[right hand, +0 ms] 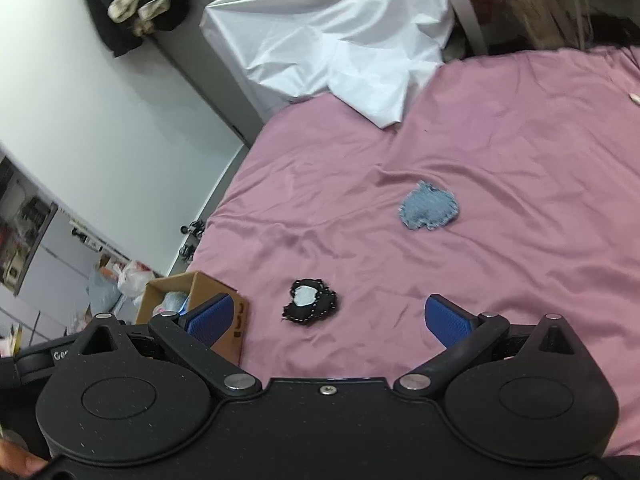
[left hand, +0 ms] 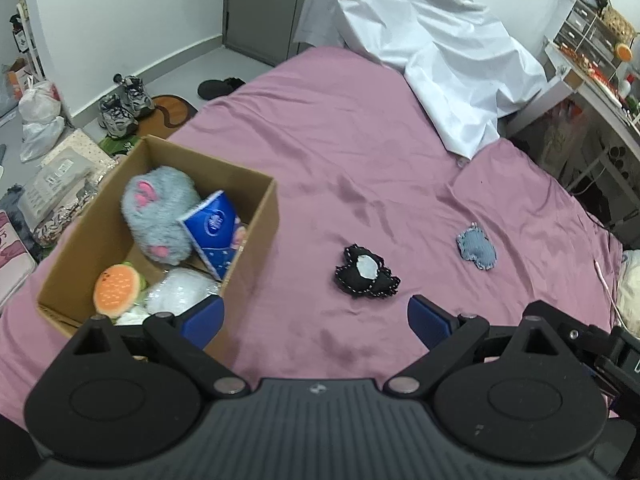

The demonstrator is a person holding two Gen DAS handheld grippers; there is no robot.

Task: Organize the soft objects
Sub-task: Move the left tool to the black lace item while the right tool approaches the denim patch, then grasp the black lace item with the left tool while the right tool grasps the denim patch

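Note:
A cardboard box (left hand: 256, 236) (right hand: 224, 300) stands on the pink bed sheet (left hand: 360, 140) (right hand: 500, 140) at the left. Inside it lie a grey plush (left hand: 160, 212), a blue tissue pack (left hand: 214, 232), a burger plush (left hand: 116, 290) and a white soft bundle (left hand: 180, 290). A black stitched cushion with a white patch (left hand: 366, 272) (right hand: 310, 302) lies on the sheet, just ahead of both grippers. A blue denim cushion (left hand: 476, 246) (right hand: 430, 206) lies farther right. My left gripper (left hand: 316, 320) is open and empty, its left finger at the box's near corner. My right gripper (right hand: 330, 322) is open and empty.
A crumpled white sheet (left hand: 432, 40) (right hand: 332, 32) covers the bed's far end. Shoes (left hand: 124, 106), bags and folded bedding sit on the floor left of the bed. A cluttered desk (left hand: 592, 76) stands at the right. A cream item (left hand: 632, 288) lies at the bed's right edge.

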